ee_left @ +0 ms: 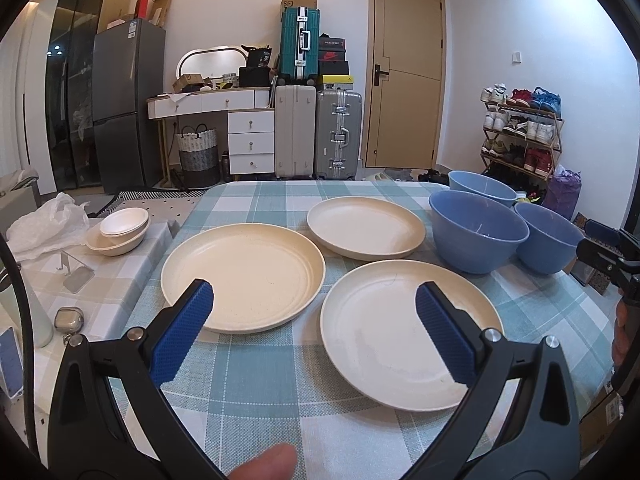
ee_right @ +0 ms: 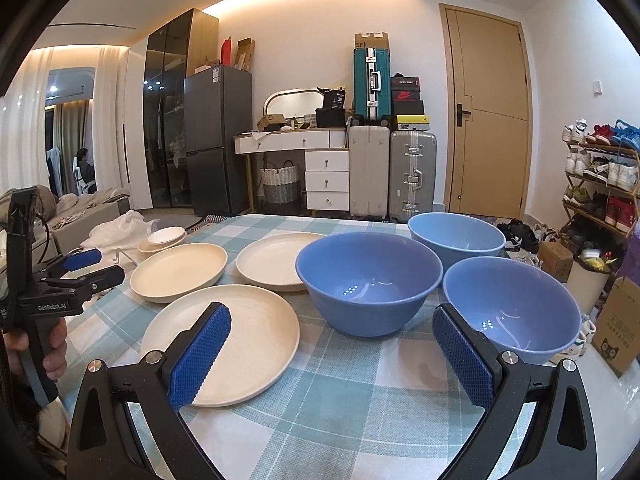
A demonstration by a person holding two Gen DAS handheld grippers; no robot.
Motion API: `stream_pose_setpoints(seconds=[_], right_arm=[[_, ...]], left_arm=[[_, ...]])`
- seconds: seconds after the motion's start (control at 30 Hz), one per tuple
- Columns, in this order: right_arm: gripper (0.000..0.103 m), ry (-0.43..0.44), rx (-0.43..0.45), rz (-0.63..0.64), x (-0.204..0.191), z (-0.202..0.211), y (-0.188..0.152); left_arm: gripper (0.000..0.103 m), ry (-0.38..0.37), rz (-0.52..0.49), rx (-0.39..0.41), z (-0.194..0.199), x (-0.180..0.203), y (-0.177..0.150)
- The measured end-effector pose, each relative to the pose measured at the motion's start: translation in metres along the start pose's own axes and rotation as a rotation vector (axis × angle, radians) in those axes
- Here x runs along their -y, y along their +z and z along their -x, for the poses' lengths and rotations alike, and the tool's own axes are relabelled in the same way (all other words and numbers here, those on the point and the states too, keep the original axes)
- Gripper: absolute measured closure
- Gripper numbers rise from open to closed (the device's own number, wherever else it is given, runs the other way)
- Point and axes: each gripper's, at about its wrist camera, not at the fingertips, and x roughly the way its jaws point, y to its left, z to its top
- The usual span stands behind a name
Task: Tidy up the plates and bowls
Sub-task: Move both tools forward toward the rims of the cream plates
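Both our grippers, left gripper (ee_left: 314, 334) and right gripper (ee_right: 332, 354), hang with jaws wide, holding nothing. Three cream plates (ee_left: 244, 276) and three blue bowls (ee_right: 368, 280) sit apart on the bench (ee_left: 256, 392); we should pinch one plate's rim and stack gently.

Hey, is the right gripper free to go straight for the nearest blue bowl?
Probably yes. The right gripper is open and empty, and the nearest blue bowl sits just past its right finger, with only bare tablecloth between.

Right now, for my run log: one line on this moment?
stage: start | left gripper: open | right gripper: open | cream plates: three, unstacked | blue bowls: three, unstacked
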Motion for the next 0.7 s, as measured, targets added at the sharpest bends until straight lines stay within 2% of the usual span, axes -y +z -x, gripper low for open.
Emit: stream_pose_setpoints(seconds=[0.4,0.7], right_arm=[[0.000,0.045,-0.073,0.022,-0.023,-0.016,0.034],[0.000,0.089,-0.085,0.057,-0.047,-0.032,0.055]], left_arm=[[0.002,0.054,0.001,-0.043,0.012,-0.008,0.019],[0.002,0.070,0.045,-0.073,0.006,-0.027,0.032]])
